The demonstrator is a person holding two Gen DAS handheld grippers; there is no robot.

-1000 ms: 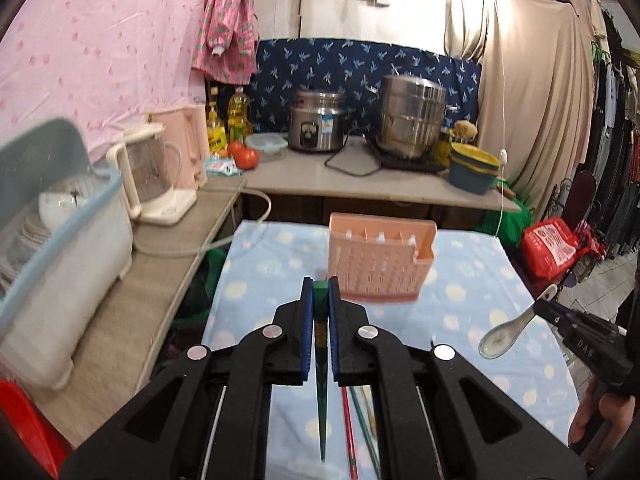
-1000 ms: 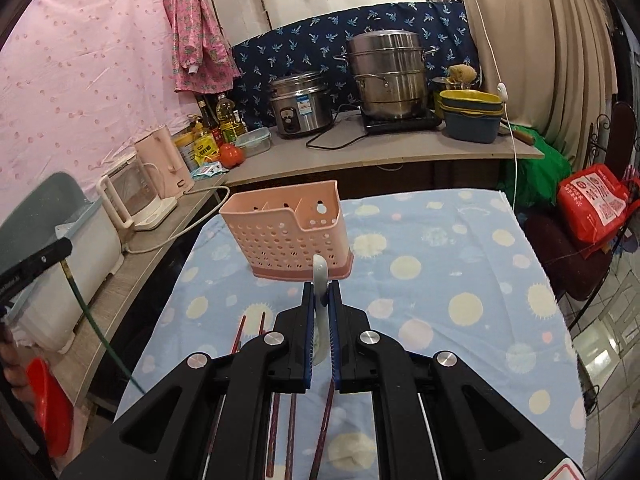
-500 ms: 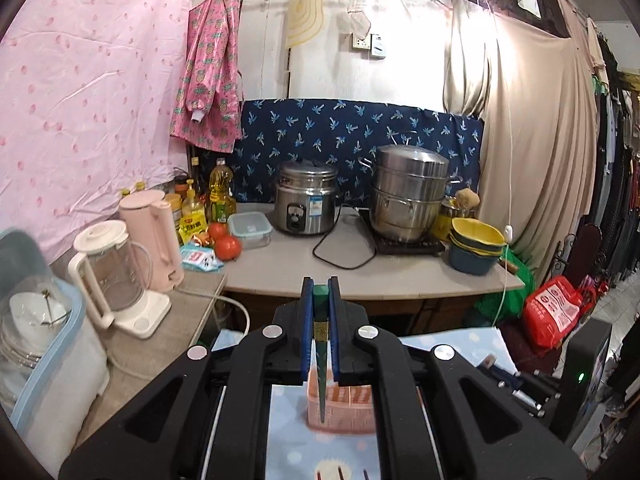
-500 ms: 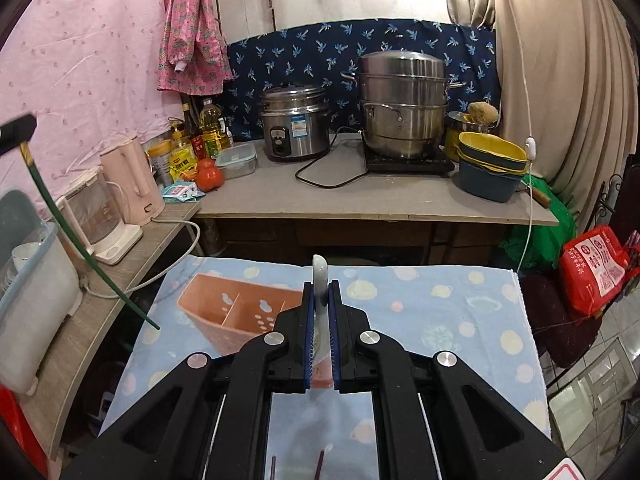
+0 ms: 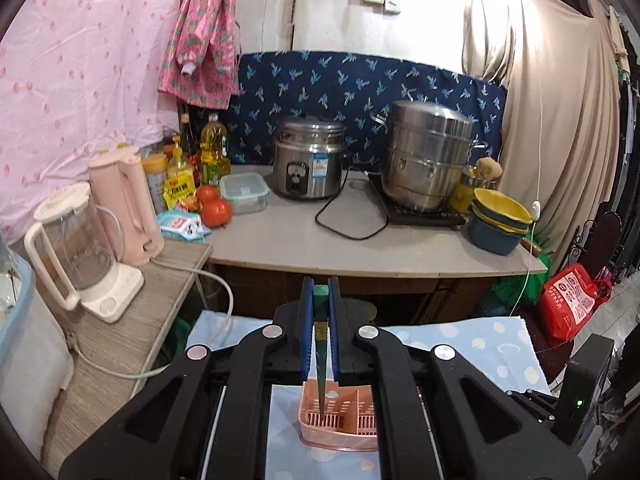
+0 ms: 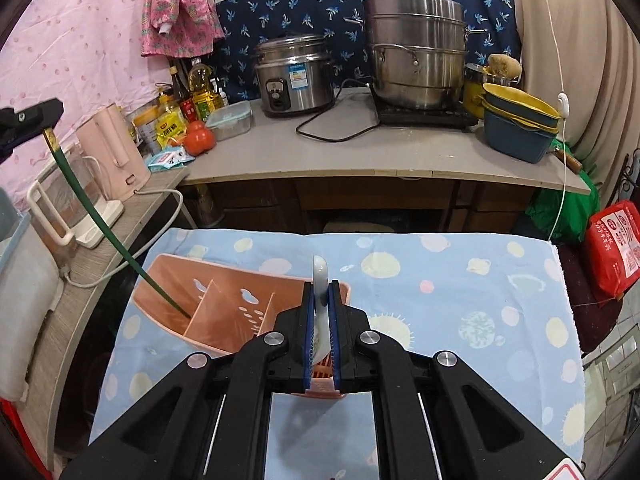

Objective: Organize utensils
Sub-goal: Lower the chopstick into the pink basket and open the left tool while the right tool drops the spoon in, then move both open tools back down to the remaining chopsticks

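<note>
Chopstick [image 5: 320,344] sits clamped in left gripper [image 5: 320,292], tip inside pink caddy [image 6: 224,312] at 9 o'clock; right gripper [image 6: 320,292] pinches white spoon [image 6: 320,280].

The left gripper [image 5: 320,304] is showing matte black angular arms, each studded with two round silver screws, and two slim fingers faced with ribbed blue pads [image 5: 306,332]. The right gripper [image 6: 321,304] is wearing the same black shell, silver screws and blue pads [image 6: 307,336], with a red-and-white sticker peeking in at the lower right corner.
</note>
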